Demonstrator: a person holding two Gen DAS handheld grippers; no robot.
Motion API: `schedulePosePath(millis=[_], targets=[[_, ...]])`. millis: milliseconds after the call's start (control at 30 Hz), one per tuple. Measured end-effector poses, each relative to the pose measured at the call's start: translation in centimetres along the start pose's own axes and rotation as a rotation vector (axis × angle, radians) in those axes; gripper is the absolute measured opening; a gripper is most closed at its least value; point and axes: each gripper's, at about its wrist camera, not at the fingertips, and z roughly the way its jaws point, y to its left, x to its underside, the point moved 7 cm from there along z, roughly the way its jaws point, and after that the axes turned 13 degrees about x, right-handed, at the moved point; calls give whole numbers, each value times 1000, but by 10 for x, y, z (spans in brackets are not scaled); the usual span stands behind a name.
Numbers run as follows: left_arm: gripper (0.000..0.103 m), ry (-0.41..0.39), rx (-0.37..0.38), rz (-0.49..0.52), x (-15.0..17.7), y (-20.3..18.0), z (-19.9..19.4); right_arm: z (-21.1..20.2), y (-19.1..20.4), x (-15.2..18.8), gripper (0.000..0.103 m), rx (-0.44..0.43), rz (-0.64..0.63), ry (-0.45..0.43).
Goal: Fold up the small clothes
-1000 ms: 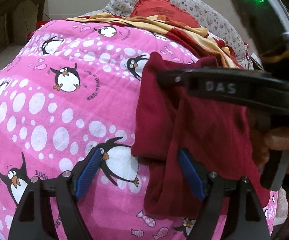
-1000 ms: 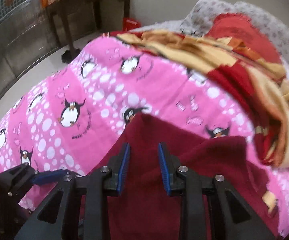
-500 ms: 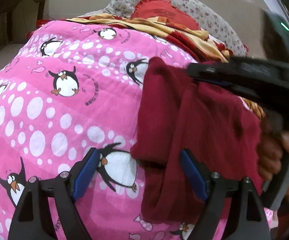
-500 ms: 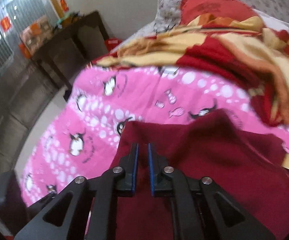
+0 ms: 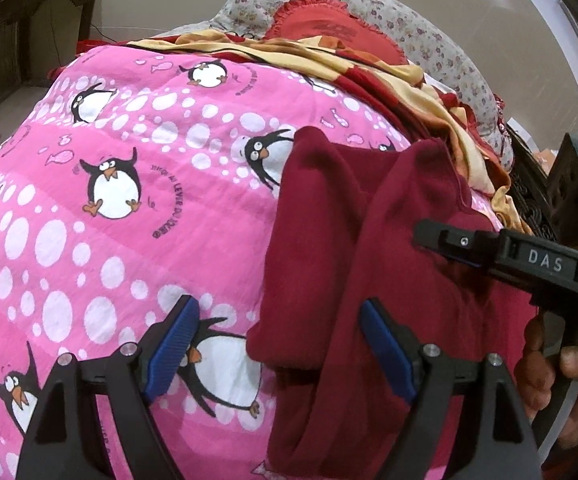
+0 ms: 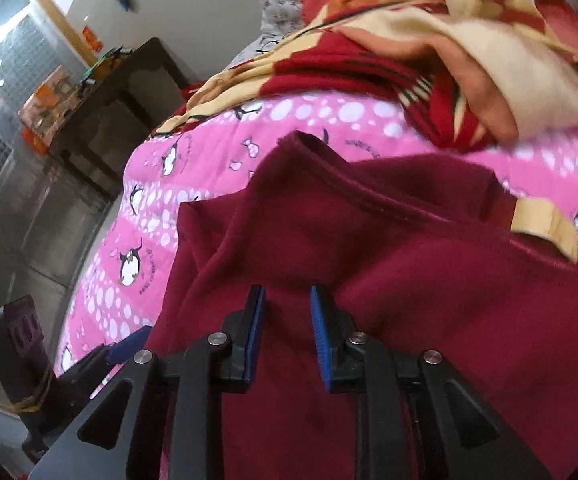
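Penguin-print pink quilt (image 5: 89,240) covers the bed, a red-and-cream blanket (image 6: 429,40) bunched at its far end. On it lies your soft maroon garment (image 5: 369,240), partly folded. Your left gripper (image 5: 277,352) gapes wide over its near edge, empty; your right gripper (image 6: 287,336) hovers above, slightly parted, holding nothing.

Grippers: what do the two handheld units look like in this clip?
Both grippers, left and right, have black angular frames with silver pivot screws and fingers faced with ribbed blue pads. The right unit's side reads "DAS" in white, with a green light on its housing. A bare hand grips its handle.
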Motion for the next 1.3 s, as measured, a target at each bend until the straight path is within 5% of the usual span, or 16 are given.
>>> schedulePosePath(millis=[400,467,500,733,1000,1167,1300], targets=[[90,-32,10,4,-3,-3,7,10,0,3,42,-31,41,12],[60,-35,57,-8,-3,-7,9,8,1,2,45,-42,52,16],[52,-16,101,-33,-1,-9,13,7,1,2,46,-47,56,18],[26,-65,161,-31,-4,-17,0,-3,9,-6,66,-103,110,7],[24,-104,128,234,0,-65,-15,-6,4,-22,76,-232,287,15],[24,-99,121,264,2,-73,-9,-9,11,-32,83,-354,358,18],[24,-94,101,304,6,-76,-9,-4,24,-34,83,-355,296,55]])
